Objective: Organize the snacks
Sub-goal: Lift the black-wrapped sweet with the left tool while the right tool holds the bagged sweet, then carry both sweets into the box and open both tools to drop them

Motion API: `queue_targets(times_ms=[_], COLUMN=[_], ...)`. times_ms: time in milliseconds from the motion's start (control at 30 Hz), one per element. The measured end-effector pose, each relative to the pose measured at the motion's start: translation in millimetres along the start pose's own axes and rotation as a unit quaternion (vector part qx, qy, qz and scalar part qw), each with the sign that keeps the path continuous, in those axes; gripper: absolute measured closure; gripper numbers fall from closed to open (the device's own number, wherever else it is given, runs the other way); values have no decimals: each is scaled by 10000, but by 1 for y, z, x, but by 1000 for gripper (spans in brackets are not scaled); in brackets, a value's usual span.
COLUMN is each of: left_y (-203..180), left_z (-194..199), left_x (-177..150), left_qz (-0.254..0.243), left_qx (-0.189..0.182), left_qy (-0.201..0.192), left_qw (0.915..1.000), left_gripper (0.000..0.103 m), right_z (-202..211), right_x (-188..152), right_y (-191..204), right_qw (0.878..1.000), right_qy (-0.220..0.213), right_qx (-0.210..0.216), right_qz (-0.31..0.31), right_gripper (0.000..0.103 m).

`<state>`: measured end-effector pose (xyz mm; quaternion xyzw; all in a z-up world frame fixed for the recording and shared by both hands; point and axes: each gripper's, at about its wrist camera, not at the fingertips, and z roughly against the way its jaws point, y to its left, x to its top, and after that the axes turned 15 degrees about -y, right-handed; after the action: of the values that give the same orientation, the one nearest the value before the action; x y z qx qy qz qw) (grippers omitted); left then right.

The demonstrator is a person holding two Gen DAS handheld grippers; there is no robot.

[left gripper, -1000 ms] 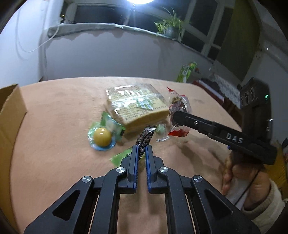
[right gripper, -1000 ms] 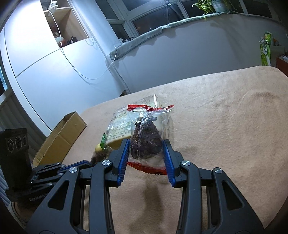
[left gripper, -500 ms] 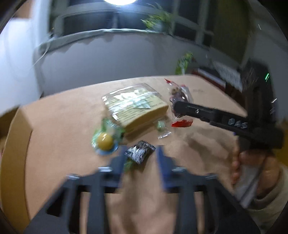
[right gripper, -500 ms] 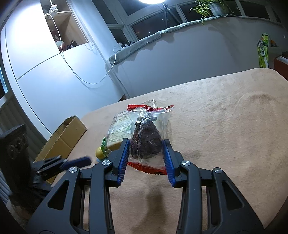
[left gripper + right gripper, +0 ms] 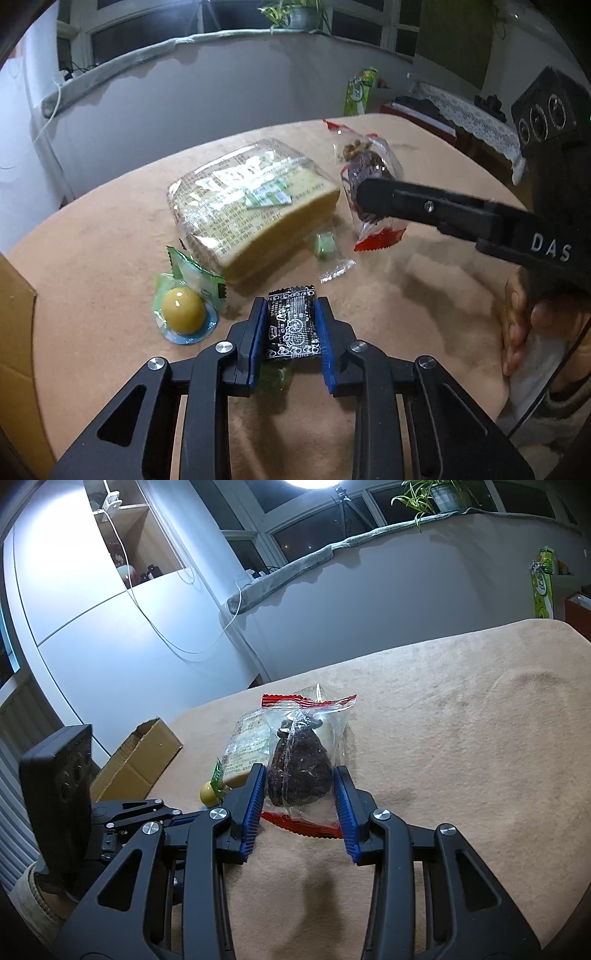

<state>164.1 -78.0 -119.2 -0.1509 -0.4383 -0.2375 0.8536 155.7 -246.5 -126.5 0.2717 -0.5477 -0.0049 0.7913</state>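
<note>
My left gripper (image 5: 290,314) is shut on a small black snack packet (image 5: 292,326) with white print, just above the tan table cloth. A green candy (image 5: 273,380) lies under it. My right gripper (image 5: 299,782) is shut on a clear bag of dark dried fruit (image 5: 301,768) with red ends; the bag also shows in the left wrist view (image 5: 369,184), held off the table. A wrapped loaf of sliced bread (image 5: 251,206), a yellow jelly cup (image 5: 183,310) and a small green candy (image 5: 327,245) lie between the grippers.
An open cardboard box (image 5: 136,760) stands at the table's left edge, its wall also in the left wrist view (image 5: 14,332). A green carton (image 5: 360,90) stands beyond the far edge. The table cloth (image 5: 480,738) spreads to the right.
My left gripper opened, moved forward and closed on the black packet, which now sits flat between its fingers. The right gripper still holds the dried fruit bag, slightly higher.
</note>
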Motion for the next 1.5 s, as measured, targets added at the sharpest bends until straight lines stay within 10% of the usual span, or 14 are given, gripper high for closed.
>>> queue_targets(times_ms=[300, 767, 1500], left_y=[7, 100, 178], left_z=[76, 228, 276], left_x=[-5, -56, -104], left_qz=[684, 1615, 2253], left_qx=[184, 1567, 2073], left_qy=[-911, -2048, -2368], left_qw=[9933, 9526, 9221], left_gripper=[79, 79, 79], right_z=[7, 24, -57], right_x=[1, -8, -56], right_y=[7, 106, 299], right_qw=[9998, 9979, 9718], right_qy=[-72, 85, 741], right_qx=[-139, 156, 1566], right_qz=[154, 630, 1601], right_gripper=[64, 64, 64])
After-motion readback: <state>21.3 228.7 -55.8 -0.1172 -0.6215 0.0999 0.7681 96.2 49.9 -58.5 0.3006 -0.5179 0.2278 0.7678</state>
